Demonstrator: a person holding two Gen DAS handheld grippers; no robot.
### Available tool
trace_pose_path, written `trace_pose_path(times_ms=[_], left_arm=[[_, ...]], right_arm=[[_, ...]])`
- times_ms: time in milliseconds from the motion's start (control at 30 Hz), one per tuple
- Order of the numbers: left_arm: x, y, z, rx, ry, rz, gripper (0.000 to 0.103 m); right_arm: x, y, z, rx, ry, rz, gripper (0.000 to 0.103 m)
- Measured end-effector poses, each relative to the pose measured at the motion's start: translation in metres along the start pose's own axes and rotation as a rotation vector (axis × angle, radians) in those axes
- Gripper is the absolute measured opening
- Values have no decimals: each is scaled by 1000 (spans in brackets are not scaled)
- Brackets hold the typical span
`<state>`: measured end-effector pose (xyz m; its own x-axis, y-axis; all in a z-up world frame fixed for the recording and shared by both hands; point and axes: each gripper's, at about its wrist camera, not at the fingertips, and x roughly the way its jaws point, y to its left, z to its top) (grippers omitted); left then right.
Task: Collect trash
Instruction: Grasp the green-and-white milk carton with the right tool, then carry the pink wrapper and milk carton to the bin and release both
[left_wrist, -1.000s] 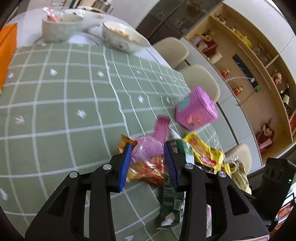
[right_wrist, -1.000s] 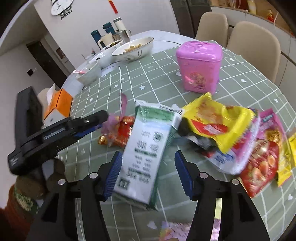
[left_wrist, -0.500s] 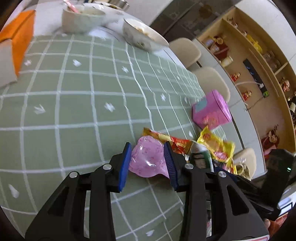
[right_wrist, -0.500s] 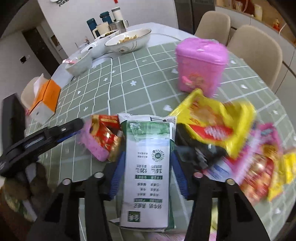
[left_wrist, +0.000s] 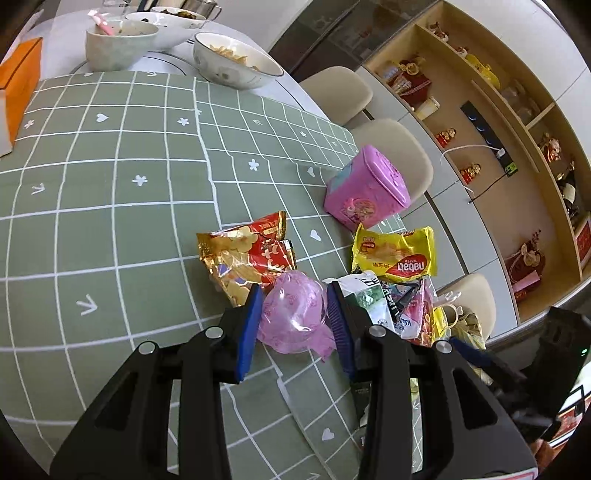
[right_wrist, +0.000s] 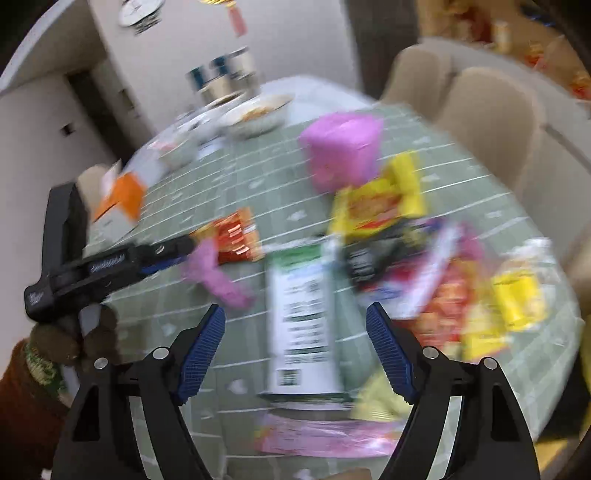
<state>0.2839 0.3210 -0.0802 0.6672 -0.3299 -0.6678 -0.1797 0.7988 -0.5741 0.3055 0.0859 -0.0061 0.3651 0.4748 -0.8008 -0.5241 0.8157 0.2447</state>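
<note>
My left gripper is shut on a crumpled pink plastic wrapper, held just above the green checked tablecloth. The right wrist view is blurred; it shows that left gripper with the pink wrapper hanging from it. My right gripper has its jaws opening wide. A green-and-white milk carton lies flat on the cloth between them, and neither pad touches it. Beside the carton lie a red-gold snack bag, a yellow wafer wrapper and several more wrappers.
A pink lidded tin stands behind the wrappers near the table's right edge. Bowls with food sit at the far end, and an orange tissue box at the far left. Beige chairs line the right side.
The right jaws had closed in on the carton and now stand wide apart, with the carton lying on the cloth. The left gripper has shifted while still holding the pink wrapper.
</note>
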Motion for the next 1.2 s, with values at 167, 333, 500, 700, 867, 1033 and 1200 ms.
trace_pose_path(times_ms=[167, 333, 500, 700, 867, 1033, 1200], left_arm=[[-18, 4, -1, 16, -55, 41, 34], [-51, 1, -5, 63, -125, 92, 34], [-78, -37, -9, 236, -200, 165, 34], [-94, -116, -14, 401, -305, 158, 35], [-95, -190, -24, 523, -369, 127, 35], [-83, -265, -31, 574, -404, 82, 35], [-62, -343, -54, 654, -433, 7, 35]], right_arm=[[53, 15, 14, -107, 52, -151, 74], [74, 6, 13, -53, 122, -108, 51], [-1, 7, 3, -94, -49, -120, 50], [-93, -17, -8, -90, -230, -141, 50], [-160, -55, -17, -72, -341, -167, 50], [-222, -96, -38, -41, -437, -214, 50], [-277, -152, -66, -17, -504, -310, 50]])
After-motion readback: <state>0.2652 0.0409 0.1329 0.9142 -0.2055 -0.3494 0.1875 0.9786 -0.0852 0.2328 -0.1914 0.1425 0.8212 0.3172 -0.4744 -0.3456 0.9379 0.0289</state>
